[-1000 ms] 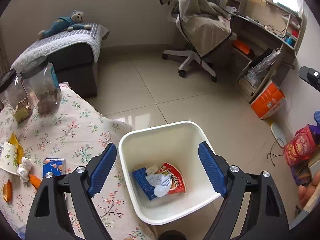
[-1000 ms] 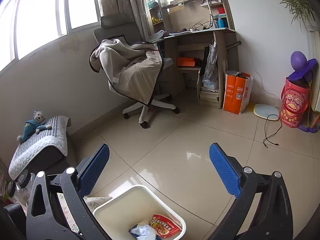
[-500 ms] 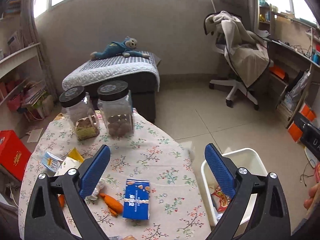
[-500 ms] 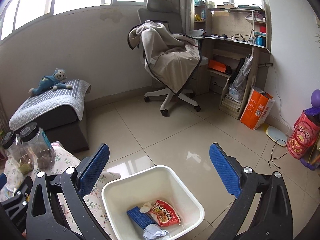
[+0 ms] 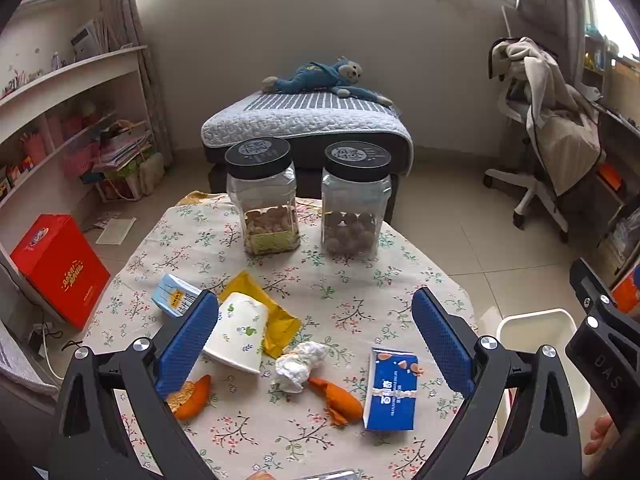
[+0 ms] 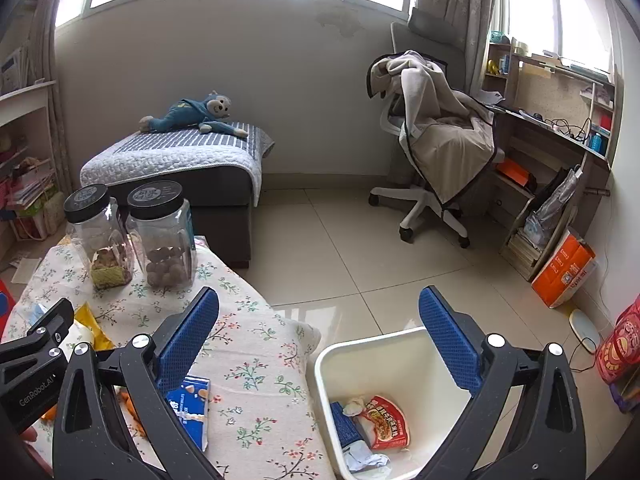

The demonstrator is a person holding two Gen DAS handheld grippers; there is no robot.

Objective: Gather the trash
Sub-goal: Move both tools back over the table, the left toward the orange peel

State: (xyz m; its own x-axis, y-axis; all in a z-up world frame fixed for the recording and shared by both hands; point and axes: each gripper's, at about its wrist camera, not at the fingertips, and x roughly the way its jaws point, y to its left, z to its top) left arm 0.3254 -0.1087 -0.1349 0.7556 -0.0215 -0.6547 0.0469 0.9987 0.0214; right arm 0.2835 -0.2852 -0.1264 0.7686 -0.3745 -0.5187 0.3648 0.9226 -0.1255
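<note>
Left gripper (image 5: 316, 336) over crumpled tissue (image 5: 298, 365).

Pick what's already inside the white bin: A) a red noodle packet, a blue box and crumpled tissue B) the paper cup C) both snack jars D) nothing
A: the right wrist view shows the white bin holding a red noodle packet, a blue box and crumpled tissue; the paper cup lies on the table.

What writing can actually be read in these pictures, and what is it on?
"GenRobot.AI": black left gripper.
"DAS": black right gripper.
Blue snack box, red cardboard box, black jar lids, red noodle packet: print too blurred to read.
</note>
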